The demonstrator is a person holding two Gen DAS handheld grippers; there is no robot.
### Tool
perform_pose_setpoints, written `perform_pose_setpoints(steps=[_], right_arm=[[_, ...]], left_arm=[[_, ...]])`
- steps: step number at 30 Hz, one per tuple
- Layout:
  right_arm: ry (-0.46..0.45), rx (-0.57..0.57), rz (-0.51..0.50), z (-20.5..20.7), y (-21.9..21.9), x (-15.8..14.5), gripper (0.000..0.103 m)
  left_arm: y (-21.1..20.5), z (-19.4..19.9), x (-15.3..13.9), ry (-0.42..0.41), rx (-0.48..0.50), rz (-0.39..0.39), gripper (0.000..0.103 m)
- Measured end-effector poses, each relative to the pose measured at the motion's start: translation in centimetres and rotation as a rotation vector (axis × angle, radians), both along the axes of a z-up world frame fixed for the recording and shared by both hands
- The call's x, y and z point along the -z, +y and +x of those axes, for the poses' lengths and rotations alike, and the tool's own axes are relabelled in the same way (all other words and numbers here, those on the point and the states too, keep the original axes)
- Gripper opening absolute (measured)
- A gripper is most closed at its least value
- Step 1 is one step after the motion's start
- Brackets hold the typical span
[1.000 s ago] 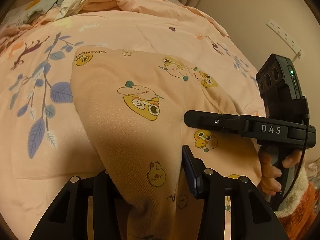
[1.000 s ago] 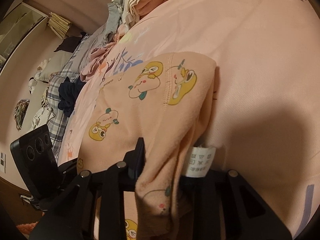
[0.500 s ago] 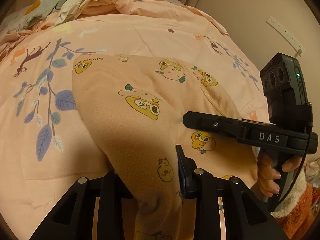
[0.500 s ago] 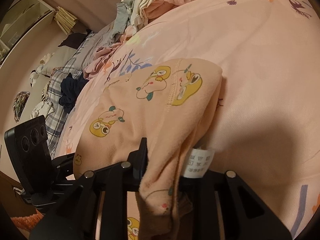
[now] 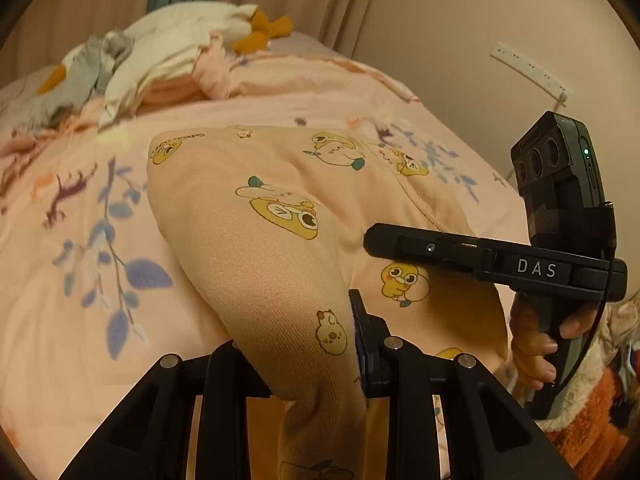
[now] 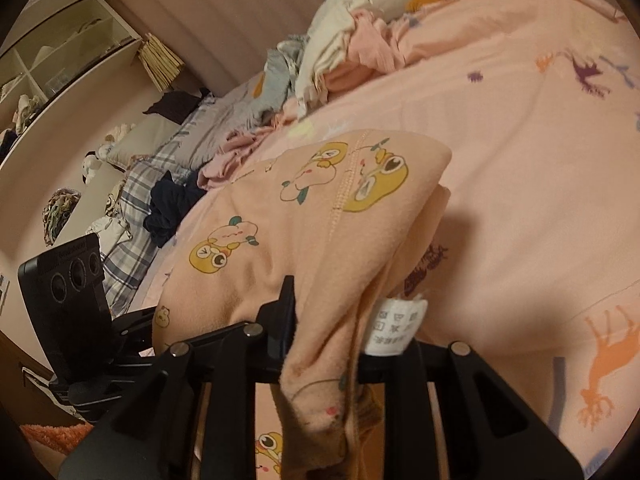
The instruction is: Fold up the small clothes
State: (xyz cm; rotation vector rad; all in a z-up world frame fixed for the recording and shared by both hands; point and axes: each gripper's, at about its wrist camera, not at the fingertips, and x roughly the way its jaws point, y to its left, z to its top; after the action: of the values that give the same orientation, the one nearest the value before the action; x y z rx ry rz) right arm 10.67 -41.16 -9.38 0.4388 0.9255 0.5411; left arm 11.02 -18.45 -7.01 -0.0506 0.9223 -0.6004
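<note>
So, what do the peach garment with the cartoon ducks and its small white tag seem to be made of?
The peach garment looks like soft knitted cotton or fleece with a matte finish: fine ribbing shows near the left tool, and it drapes in rounded folds. The white tag beside the right tool looks like thin woven or satin ribbon, printed with care symbols.

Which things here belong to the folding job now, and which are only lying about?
In the job:
garment, clamped at two edges
left gripper
right gripper
bedspread under it

Lying about:
clothes pile
dark cloth
power strip
shelves
</note>
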Motion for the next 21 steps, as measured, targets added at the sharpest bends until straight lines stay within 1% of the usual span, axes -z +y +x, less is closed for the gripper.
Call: perform_pose_setpoints(steps=[3, 8, 16, 21], right_arm=[[-0.037, 0.008, 0.001, -0.5, 0.2, -1.8, 0.022], [-0.090, 0.012, -0.014, -1.1, 0.8, -4.4, 0.022], [-0.124, 0.006, -0.019, -1.9, 1.8, -6.3, 0.022], [-0.132, -0.004, -0.047, -2.2, 3.2, -7.3, 0.022]], left_arm=[[0.1, -0.1, -1.7, -0.017, -0.004, -0.007, 0.027], [0.4, -0.4, -3.4, -0.044, 0.002, -0.002, 0.027], [1.7, -1.0, -4.3, -0.065, -0.014, -0.010, 0.027], [3.3, -1.2, -5.0, -0.064, -0.033, -0.041, 0.027]])
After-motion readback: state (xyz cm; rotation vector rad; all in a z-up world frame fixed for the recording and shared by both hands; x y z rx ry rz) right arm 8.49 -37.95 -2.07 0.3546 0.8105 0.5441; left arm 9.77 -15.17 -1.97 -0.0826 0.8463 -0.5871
